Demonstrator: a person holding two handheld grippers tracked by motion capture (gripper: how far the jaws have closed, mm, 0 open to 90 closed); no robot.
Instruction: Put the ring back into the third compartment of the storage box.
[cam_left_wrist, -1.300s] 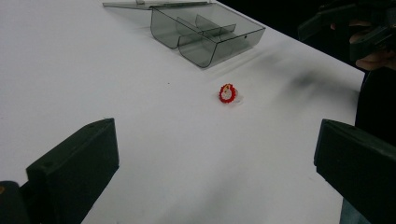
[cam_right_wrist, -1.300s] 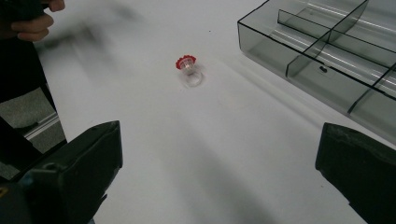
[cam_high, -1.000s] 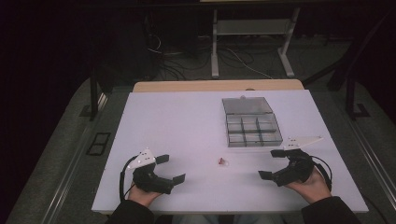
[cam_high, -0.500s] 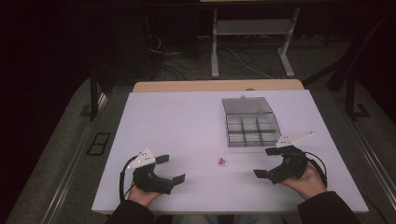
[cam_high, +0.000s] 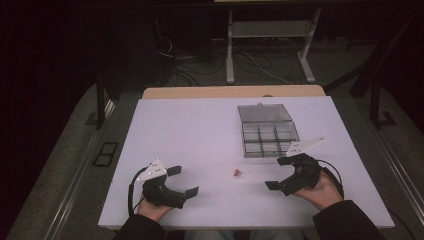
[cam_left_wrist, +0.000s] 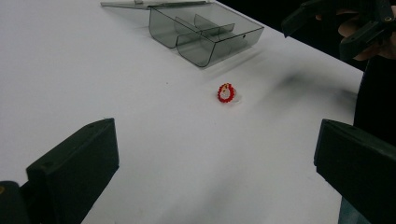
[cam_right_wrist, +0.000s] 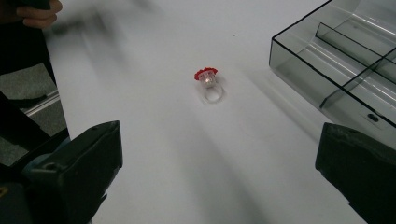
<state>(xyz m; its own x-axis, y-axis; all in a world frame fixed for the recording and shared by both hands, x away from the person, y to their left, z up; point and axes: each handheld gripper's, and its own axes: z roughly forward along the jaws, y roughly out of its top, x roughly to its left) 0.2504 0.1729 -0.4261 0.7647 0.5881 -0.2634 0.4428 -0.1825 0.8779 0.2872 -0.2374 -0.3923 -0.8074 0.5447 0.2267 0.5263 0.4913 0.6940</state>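
Note:
A small clear ring with a red flower top (cam_high: 238, 173) (cam_left_wrist: 226, 92) (cam_right_wrist: 208, 80) lies on the white table (cam_high: 200, 130) between my two grippers. My left gripper (cam_high: 183, 181) rests near the front left edge, open and empty, its jaws pointing toward the ring. My right gripper (cam_high: 282, 173) is held just above the table to the ring's right, open and empty, a short way from it. In the left gripper view the right gripper (cam_left_wrist: 336, 23) hangs at the upper right. A clear compartment box (cam_high: 267, 131) (cam_left_wrist: 205, 30) (cam_right_wrist: 345, 56) stands open behind the ring.
The box's lid (cam_high: 264, 112) lies flat behind its divided tray. A wooden strip (cam_high: 232, 91) borders the table's far edge. Beyond it stand a metal frame (cam_high: 267, 45) and cables on a dark floor. The person's sleeves come in at the bottom edge.
My right gripper has moved left and a little forward toward the ring. The left gripper, the ring and the box have stayed put.

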